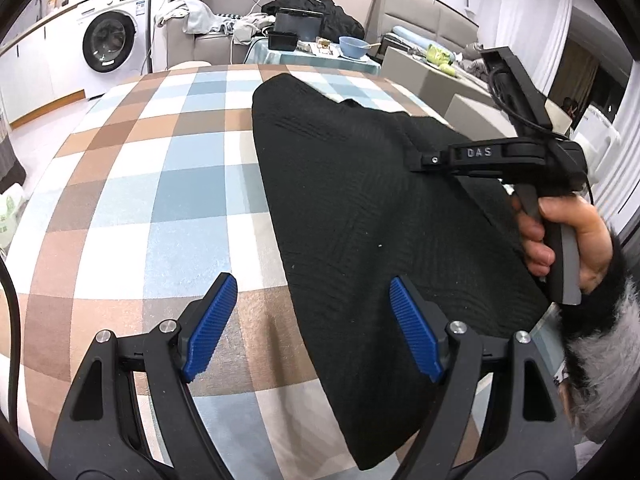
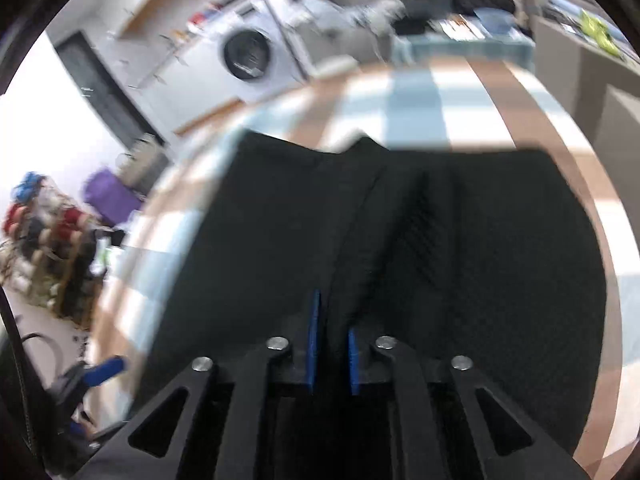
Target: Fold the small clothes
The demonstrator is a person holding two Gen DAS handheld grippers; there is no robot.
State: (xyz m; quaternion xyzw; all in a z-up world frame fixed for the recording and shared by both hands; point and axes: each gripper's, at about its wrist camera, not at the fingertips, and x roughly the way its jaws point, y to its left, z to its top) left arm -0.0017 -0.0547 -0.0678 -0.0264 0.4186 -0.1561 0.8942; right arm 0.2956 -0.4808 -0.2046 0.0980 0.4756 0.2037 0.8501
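A black knit garment (image 1: 360,200) lies on the checked tablecloth (image 1: 160,184). My left gripper (image 1: 312,320) is open and empty, its blue pads (image 1: 212,328) standing over the garment's near left edge. My right gripper (image 1: 424,160), seen from the left wrist view, reaches in from the right over the garment. In the right wrist view the right gripper (image 2: 332,340) is shut on a raised fold of the black garment (image 2: 272,232), the cloth pinched between the blue pads (image 2: 314,340). That view is motion-blurred.
The checked cloth (image 2: 440,104) covers a table. Behind it stand a washing machine (image 1: 108,40), a sofa with clothes (image 1: 208,20), and a small table with a blue bowl (image 1: 354,46) and black box (image 1: 282,38).
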